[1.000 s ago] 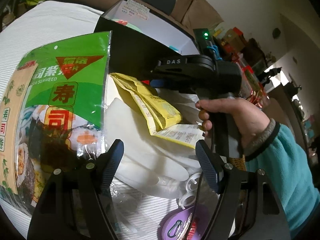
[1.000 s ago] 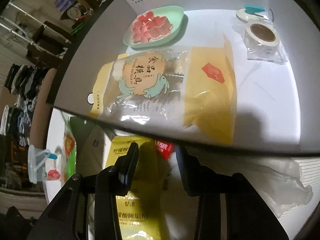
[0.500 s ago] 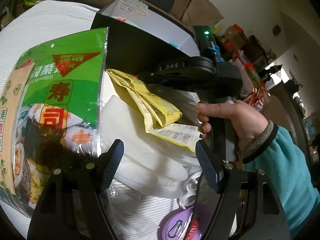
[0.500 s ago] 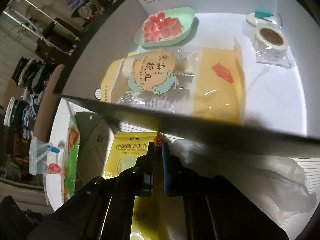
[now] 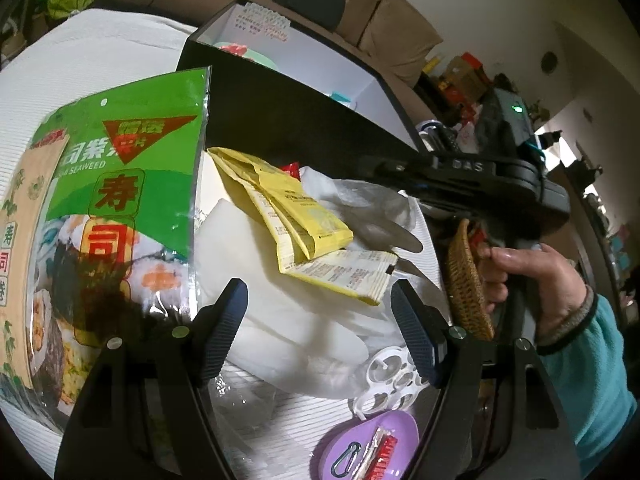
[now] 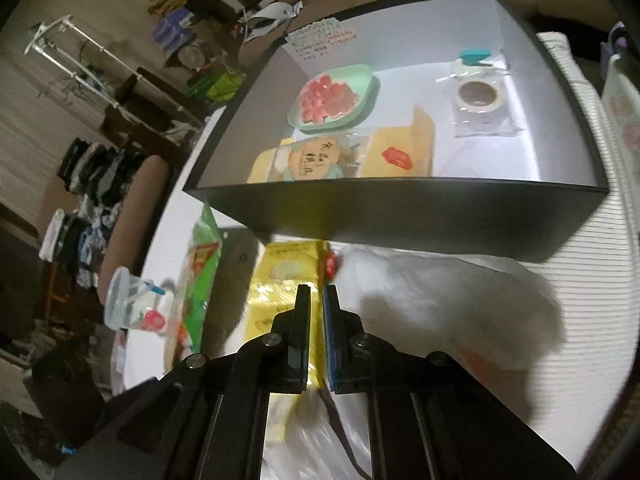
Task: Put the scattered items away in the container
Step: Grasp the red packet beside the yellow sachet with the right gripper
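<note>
— Left wrist view first: found the left gripper (image 5: pixel 318 286) spread wide, clasping nothing, poised over the white gloves (image 5: pixel 280 320). Saw the yellow packets (image 5: pixel 316 220) lying on those gloves, just outside the black near wall of the container (image 5: pixel 300 120). Noted the seaweed bag (image 5: pixel 120 168) just beside the pile.

— Worried about what there?

— Feared snagging a slack glove along with a packet, then spilling both short of the box. Feared clipping that tall wall on the way over, too.

— And underneath, and around?

— Made out a white ribbed tablecloth (image 5: pixel 100 48), a purple dish (image 5: pixel 404 424) near the edge, a brown sofa (image 5: pixel 360 12) behind, and clutter beyond.

— Right wrist view?

— Found the right gripper (image 6: pixel 316 290) pinched almost closed above a yellow packet. Could not confirm any hold on it. Judged a thin edge-grip likely to slip mid-carry. Saw a green dish (image 6: pixel 360 76) and a tape roll (image 6: pixel 480 96) already inside the box. Noticed a clothes rack (image 6: pixel 80 48) off to one side.
</note>
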The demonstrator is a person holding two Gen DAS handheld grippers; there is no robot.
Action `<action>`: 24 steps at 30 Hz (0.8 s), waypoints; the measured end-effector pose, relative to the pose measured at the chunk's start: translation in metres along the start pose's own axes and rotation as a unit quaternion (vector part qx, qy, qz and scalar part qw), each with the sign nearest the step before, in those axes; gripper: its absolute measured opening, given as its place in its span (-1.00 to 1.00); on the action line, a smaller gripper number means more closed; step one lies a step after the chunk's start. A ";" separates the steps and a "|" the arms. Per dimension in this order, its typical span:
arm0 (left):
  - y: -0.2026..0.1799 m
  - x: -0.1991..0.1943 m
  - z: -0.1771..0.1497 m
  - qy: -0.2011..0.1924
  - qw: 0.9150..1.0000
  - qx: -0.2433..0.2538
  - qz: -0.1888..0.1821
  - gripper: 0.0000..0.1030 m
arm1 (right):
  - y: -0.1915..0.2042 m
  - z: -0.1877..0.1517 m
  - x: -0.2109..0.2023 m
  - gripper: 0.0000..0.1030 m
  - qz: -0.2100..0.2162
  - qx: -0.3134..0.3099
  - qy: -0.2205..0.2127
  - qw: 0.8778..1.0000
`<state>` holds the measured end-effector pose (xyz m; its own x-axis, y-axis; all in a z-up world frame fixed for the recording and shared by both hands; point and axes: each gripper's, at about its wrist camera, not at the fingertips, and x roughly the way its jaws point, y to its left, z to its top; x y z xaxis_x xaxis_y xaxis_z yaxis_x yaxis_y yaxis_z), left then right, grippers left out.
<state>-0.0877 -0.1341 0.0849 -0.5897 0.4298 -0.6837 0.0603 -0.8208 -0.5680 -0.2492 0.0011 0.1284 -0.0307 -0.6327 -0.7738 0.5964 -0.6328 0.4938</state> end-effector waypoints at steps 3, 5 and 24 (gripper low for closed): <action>0.001 0.000 -0.001 0.002 1.000 -0.001 0.004 0.40 | 0.010 0.005 0.001 -0.82 -0.017 -0.021 -0.002 1.000; 0.002 0.000 -0.001 0.002 1.000 -0.005 0.001 0.40 | 0.015 0.011 0.010 -0.80 -0.021 -0.022 -0.002 1.000; 0.000 0.007 0.006 0.012 1.000 -0.003 -0.001 0.40 | 0.012 0.030 0.098 -0.42 -0.065 -0.041 0.064 0.995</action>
<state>-0.0964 -0.1337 0.0827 -0.5709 0.4404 -0.6929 0.0644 -0.8173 -0.5726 -0.2692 -0.0823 0.0704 -0.0121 -0.4818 -0.8762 0.6574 -0.6641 0.3561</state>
